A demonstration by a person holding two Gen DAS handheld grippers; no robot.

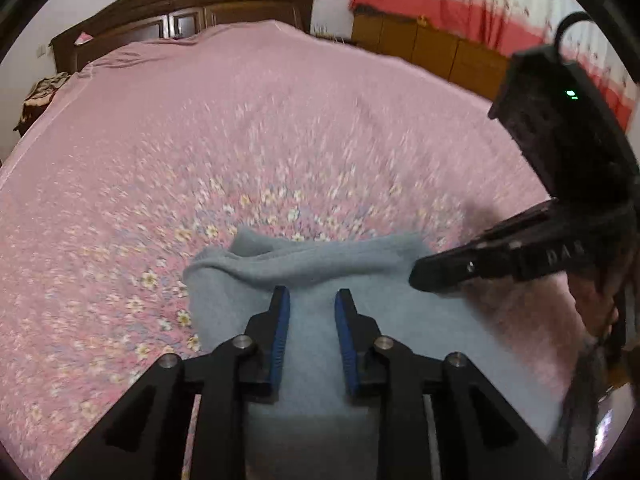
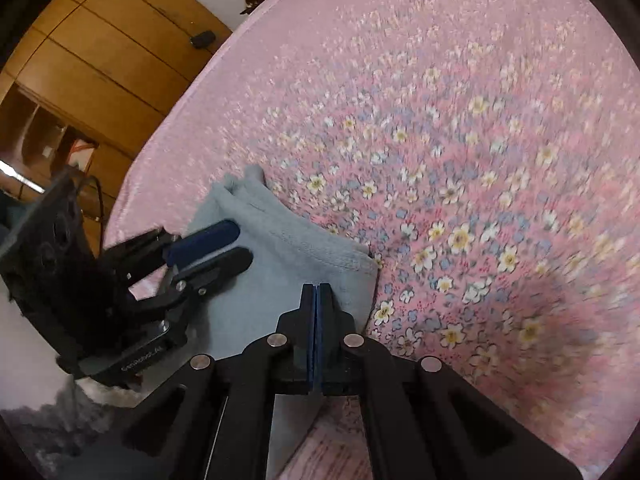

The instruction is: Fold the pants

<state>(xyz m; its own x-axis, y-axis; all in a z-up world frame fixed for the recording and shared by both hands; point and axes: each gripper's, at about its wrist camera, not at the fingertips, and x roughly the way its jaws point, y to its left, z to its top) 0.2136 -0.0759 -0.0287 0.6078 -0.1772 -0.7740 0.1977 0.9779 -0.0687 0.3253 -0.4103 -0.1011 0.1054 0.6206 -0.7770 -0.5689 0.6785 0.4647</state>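
Observation:
The light grey-blue pants (image 1: 312,264) lie folded in a thick stack on the pink floral bedspread (image 1: 240,140). My left gripper (image 1: 311,296) hovers over the stack with its blue-padded jaws open and nothing between them. It also shows in the right wrist view (image 2: 236,246), over the stack's left part. My right gripper (image 2: 316,289) is shut, its pads pressed together at the near right corner of the pants (image 2: 280,248); no cloth shows between them. In the left wrist view it (image 1: 416,276) touches the stack's right edge.
The bed's dark wooden headboard (image 1: 184,12) stands far back. Brown wooden cabinets (image 1: 424,44) and a red and white curtain (image 1: 480,4) line the wall beyond the bed's right edge. A crumpled dark cloth (image 1: 40,96) lies off the far left corner.

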